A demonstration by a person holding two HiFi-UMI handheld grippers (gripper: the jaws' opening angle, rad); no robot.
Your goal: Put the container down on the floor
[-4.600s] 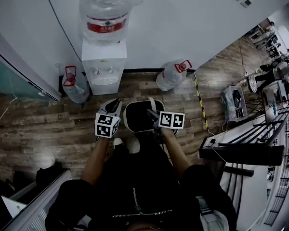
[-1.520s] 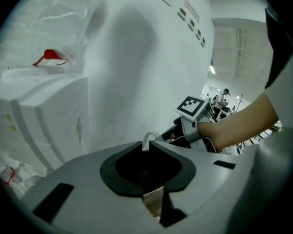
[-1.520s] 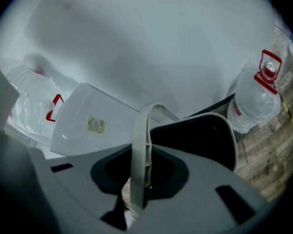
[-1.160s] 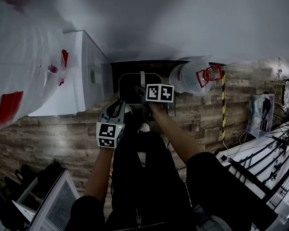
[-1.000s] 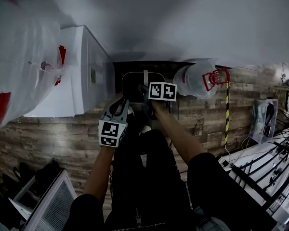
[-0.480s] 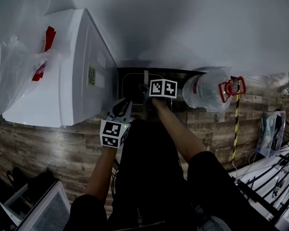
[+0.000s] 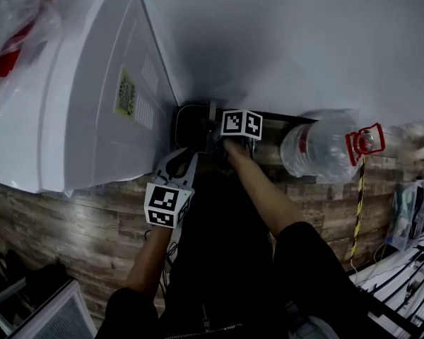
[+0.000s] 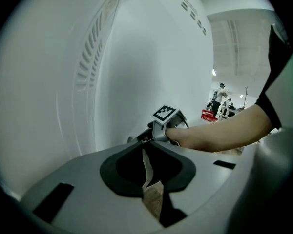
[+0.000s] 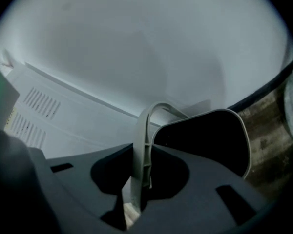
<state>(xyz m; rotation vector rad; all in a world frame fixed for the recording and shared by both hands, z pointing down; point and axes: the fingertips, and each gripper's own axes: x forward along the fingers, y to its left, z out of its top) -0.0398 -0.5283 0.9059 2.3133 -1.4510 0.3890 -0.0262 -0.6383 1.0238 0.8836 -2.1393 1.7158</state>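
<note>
The container (image 7: 189,121) is a dark bin with a pale rim, set low in the corner between the white wall and the water dispenser. My right gripper (image 7: 216,130) reaches forward over it, shut on its pale arched handle (image 9: 144,140). In the right gripper view the handle runs up between the jaws and the bin's dark mouth (image 9: 210,140) opens just beyond. My left gripper (image 7: 183,159) hangs free behind and to the left, jaws together with nothing between them. The left gripper view shows the right gripper (image 8: 164,125) ahead, by the dispenser's side.
A white water dispenser (image 7: 78,97) stands close on the left. A big water bottle (image 7: 318,150) with a red handle lies on the wood floor to the right. The white wall (image 7: 304,41) is straight ahead. Yellow-black tape (image 7: 357,203) runs along the floor at right.
The right gripper has carried the container forward and down toward the wall, between dispenser and bottle. The view has dropped with it. The left gripper has stayed behind, off the container.
</note>
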